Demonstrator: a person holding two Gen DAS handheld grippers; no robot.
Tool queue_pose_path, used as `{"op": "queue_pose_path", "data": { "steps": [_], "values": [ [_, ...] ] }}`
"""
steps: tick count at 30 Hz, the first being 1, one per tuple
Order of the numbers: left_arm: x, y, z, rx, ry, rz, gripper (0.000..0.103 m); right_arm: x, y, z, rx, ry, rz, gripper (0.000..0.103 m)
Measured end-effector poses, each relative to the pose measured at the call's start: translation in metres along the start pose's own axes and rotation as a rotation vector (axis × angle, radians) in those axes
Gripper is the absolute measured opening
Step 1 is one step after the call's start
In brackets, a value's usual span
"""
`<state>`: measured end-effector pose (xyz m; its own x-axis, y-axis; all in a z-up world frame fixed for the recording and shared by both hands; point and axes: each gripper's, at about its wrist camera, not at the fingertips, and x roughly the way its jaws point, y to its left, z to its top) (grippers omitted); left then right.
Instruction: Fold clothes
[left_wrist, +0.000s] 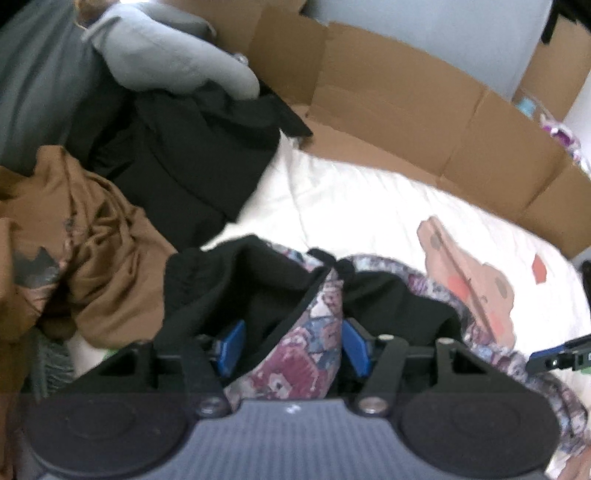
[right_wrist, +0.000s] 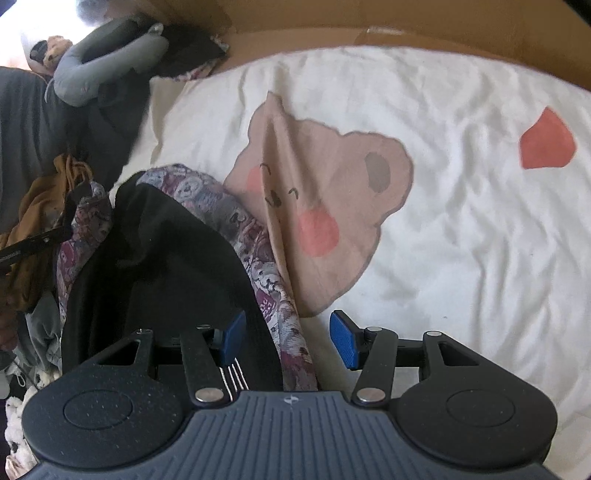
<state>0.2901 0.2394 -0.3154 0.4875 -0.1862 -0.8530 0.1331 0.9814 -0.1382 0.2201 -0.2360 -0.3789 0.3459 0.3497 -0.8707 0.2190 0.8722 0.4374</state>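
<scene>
**Grippers at the patterned garment**

Left gripper (left_wrist: 291, 345) has its blue pads apart around a fold of the purple-patterned, black-lined garment (left_wrist: 314, 354) on the white bear-print bedsheet (right_wrist: 461, 229). Right gripper (right_wrist: 291, 341) stands spread, straddling its hem.

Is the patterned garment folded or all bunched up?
Bunched up. The patterned garment lies crumpled on the bedsheet, its black lining showing, with no flat, neat fold.

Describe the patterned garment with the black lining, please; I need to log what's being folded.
The soft patterned fabric garment with black lining, printed in maroon, blue and grey, lies crumpled on the white bear-print bedsheet, turned open so the lining shows. Its edge passes between the blue-padded fingers of both the left gripper and the right gripper; neither visibly pinches it.
</scene>
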Motion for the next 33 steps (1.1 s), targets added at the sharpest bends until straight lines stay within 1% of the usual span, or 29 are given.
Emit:
{"op": "queue_pose_path", "data": {
  "steps": [1, 2, 3, 4, 5, 6, 9, 12, 21, 28, 33],
  "values": [
    [0.003, 0.002, -0.001, -0.014, 0.006, -0.003, 0.054, 0.004, 0.0, 0.0, 0.007, 0.012, -0.002, 0.056],
    [0.005, 0.004, -0.002, -0.037, 0.011, -0.01, 0.048, 0.005, -0.002, -0.001, 0.019, 0.012, 0.006, 0.056],
    [0.006, 0.006, -0.003, -0.058, 0.017, -0.011, 0.041, 0.004, -0.003, -0.001, 0.032, 0.009, 0.015, 0.039],
    [0.006, 0.007, -0.004, -0.077, 0.022, -0.009, 0.037, 0.003, -0.005, -0.002, 0.046, 0.005, 0.025, 0.009],
    [0.006, 0.009, -0.005, -0.096, 0.027, -0.007, 0.028, 0.003, -0.007, -0.003, 0.059, 0.002, 0.035, 0.0],
    [0.003, 0.009, -0.006, -0.101, 0.026, -0.005, 0.019, 0.002, -0.008, -0.003, 0.072, -0.001, 0.045, 0.0],
    [-0.007, 0.006, -0.008, -0.092, 0.014, 0.003, 0.011, 0.0, -0.013, -0.005, 0.113, -0.011, 0.075, 0.0],
    [-0.018, 0.003, -0.01, -0.083, 0.002, 0.011, 0.009, -0.006, -0.014, -0.005, 0.127, -0.022, 0.093, 0.0],
    [-0.071, 0.013, -0.014, -0.117, -0.026, 0.041, 0.008, -0.034, -0.02, -0.014, 0.127, -0.044, 0.066, 0.0],
    [-0.121, 0.006, -0.023, -0.121, -0.061, 0.008, 0.008, -0.068, -0.033, -0.034, 0.169, -0.086, 0.057, 0.0],
    [-0.145, -0.004, -0.026, -0.132, -0.079, -0.024, 0.008, -0.097, -0.044, -0.049, 0.188, -0.119, 0.044, 0.0]
  ]
}}
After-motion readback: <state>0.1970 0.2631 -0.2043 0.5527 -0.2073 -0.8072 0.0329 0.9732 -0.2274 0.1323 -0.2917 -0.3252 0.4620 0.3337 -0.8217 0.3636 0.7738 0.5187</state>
